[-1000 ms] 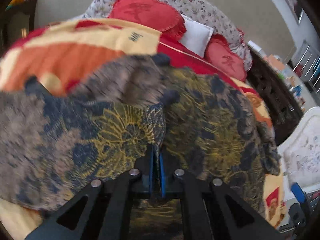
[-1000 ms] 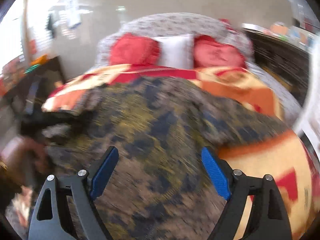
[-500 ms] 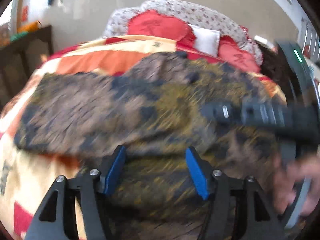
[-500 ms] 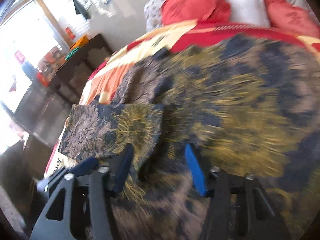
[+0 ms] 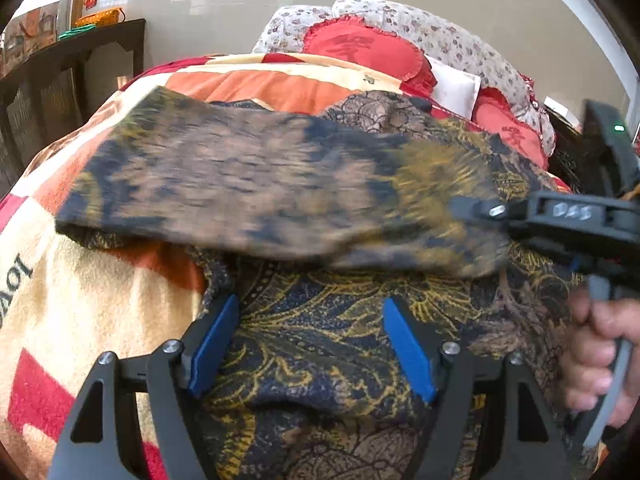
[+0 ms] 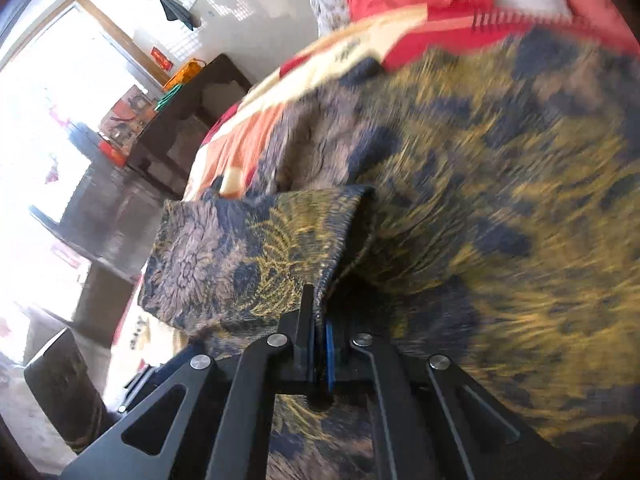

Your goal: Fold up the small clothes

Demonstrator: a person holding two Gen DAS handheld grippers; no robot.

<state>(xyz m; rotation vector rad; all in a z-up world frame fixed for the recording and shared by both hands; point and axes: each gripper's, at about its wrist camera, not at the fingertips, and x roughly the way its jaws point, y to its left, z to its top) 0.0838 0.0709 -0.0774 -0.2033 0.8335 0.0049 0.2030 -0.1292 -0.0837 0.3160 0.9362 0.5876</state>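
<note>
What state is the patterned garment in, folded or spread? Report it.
Partly folded: the right gripper, shut on the patterned garment, carries a flap over the layer lying on the blanket.

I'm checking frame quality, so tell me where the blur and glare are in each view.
Left wrist view: the lifted flap of the patterned garment is motion-smeared, the cloth between the jaws sharp. Right wrist view: the window is blown out, and the garment's right side is streaked.

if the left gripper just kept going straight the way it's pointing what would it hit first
Most likely the patterned garment: the open left gripper points straight at it. The blurred flap held by the right gripper lies further on. Depth is unclear.
</note>
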